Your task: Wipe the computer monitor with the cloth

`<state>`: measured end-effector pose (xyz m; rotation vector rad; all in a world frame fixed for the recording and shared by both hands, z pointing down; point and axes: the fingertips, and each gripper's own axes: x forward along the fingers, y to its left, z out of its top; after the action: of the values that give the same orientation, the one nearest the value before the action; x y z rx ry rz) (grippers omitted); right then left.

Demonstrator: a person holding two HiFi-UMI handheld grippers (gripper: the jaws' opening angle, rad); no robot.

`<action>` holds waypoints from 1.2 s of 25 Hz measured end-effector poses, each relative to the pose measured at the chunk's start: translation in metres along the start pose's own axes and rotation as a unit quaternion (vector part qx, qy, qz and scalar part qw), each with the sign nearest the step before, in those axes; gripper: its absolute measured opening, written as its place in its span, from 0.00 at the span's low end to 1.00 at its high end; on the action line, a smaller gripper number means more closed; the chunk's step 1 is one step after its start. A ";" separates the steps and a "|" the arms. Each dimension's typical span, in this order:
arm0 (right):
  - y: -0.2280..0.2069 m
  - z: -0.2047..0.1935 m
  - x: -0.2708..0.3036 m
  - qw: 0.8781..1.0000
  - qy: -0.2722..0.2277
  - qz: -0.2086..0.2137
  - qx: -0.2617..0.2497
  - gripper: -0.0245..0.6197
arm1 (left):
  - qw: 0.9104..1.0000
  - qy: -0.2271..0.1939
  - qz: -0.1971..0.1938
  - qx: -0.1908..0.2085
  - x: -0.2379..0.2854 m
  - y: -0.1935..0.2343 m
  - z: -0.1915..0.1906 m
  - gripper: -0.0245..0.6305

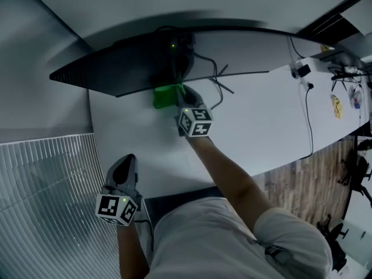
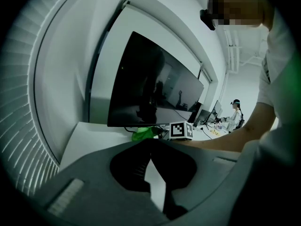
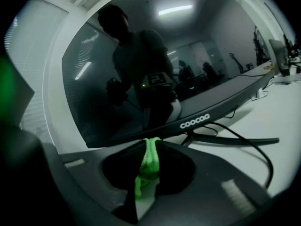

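Firmly, cloth (image 3: pixel 148 166) between right tongs (image 3: pixel 152 143).

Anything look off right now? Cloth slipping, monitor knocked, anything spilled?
Nothing stands out. The green cloth is pinched between the fingers of the right gripper, near the lower edge of the monitor. The monitor stands upright, and the desk shows no spill, only loose cables by its stand.

the lower bezel of the monitor (image 3: pixel 155 79) reads "coocaa" in white.
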<state>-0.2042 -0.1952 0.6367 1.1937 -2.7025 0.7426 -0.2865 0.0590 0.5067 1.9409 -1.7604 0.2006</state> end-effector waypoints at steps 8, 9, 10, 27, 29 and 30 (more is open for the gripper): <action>-0.054 0.020 -0.022 1.000 -0.004 -0.016 0.011 0.13 | 1.000 0.006 -0.010 0.006 0.024 -0.043 0.005 0.05; -0.061 0.022 -0.024 1.000 -0.004 -0.019 0.012 0.13 | 1.000 0.008 -0.011 0.007 0.027 -0.048 0.005 0.05; -0.068 0.025 -0.027 1.000 -0.005 -0.022 0.013 0.13 | 1.000 0.009 -0.012 0.007 0.030 -0.053 0.005 0.05; -0.198 0.075 -0.084 0.997 -0.027 -0.065 0.031 0.13 | 0.998 0.022 -0.051 0.025 0.092 -0.151 0.010 0.05; -0.213 0.081 -0.091 0.997 -0.030 -0.069 0.032 0.13 | 0.998 0.023 -0.055 0.027 0.100 -0.163 0.009 0.05; -0.220 0.084 -0.095 0.996 -0.032 -0.071 0.033 0.13 | 0.998 0.024 -0.057 0.028 0.104 -0.170 0.009 0.05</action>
<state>0.0282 -0.2975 0.6240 1.4322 -2.6270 0.7930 -0.1098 -0.0318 0.4984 2.0532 -1.6238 0.2559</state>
